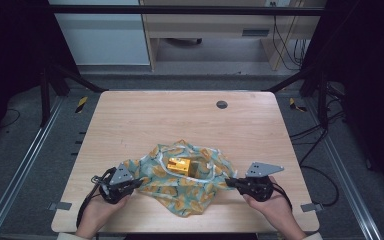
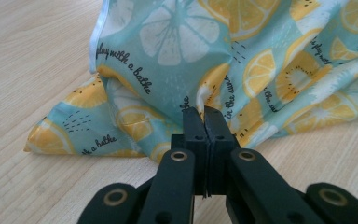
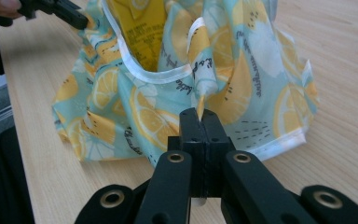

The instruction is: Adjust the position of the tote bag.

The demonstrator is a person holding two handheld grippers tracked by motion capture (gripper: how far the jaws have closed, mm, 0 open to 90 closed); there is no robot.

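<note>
Here, lemon-print cloth (image 1: 190, 182) pinched between both grippers.

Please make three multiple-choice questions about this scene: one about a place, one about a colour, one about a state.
1. Where does the yellow box lie?
A. in the cloth's middle
B. at the table's far edge
C. on the floor

2. What colour is the cloth under its lemon print?
A. red
B. light blue
C. black

3. How is the left gripper?
A. wide open
B. shut on the cloth
C. shut on the box

Answers: 1 A, cloth folds surround the box; 2 B, light blue shows between the lemons; 3 B, its jaws pinch a fold.
</note>
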